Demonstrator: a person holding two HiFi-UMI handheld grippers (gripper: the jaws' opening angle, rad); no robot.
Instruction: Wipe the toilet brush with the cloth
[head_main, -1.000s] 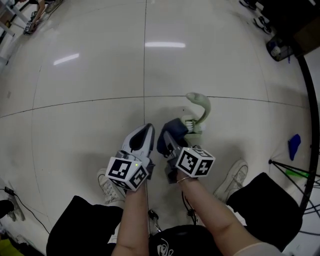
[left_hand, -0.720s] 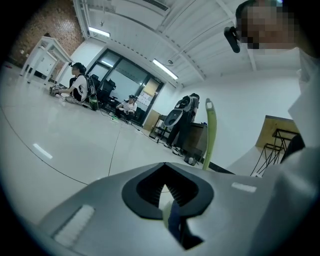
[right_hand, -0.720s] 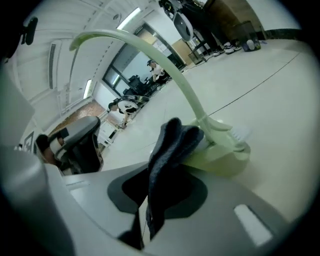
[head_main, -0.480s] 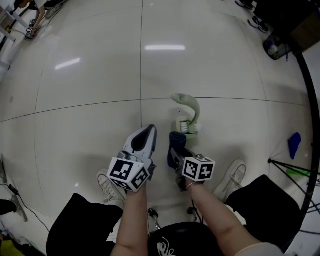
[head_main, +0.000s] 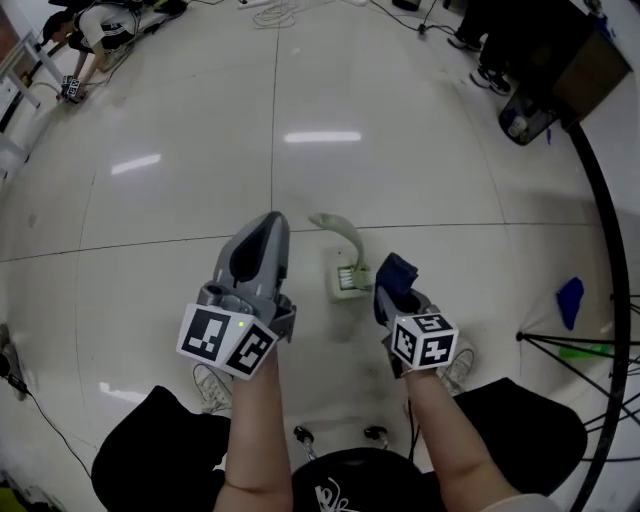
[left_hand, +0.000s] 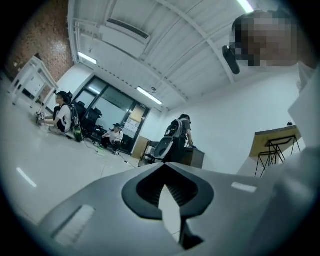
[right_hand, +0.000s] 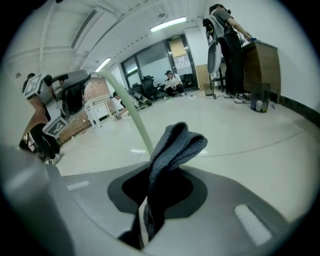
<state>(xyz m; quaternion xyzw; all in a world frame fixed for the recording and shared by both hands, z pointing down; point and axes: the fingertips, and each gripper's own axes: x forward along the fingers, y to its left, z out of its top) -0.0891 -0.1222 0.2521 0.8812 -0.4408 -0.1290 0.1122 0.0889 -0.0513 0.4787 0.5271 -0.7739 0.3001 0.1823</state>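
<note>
**Fig. — Brush on the floor, cloth in hand, no contact yet.** The toilet brush, pale green with a curved handle, lies loose on the glossy tiled floor; nothing holds it.

The left gripper hangs just left of the brush and apart from it. Its fingers are drawn together with only a sliver of light between them, and they are empty. The right gripper sits just right of the brush head, fingers clamped on the dark blue cloth. In the right gripper view a folded lobe of the cloth stands up past the fingers, with the brush handle rising beyond it.

Risks as I judge them from here:
- If I wipe with the right gripper alone, the unheld brush will likely skate or spin on the smooth tile rather than be cleaned.
- The left fingers must open before they can take the thin handle; a grip off its centre could let it twist out.
- The cloth is pinched low. Dragging across the bristles could pull it free, or bring bare fingers against the brush.
</note>
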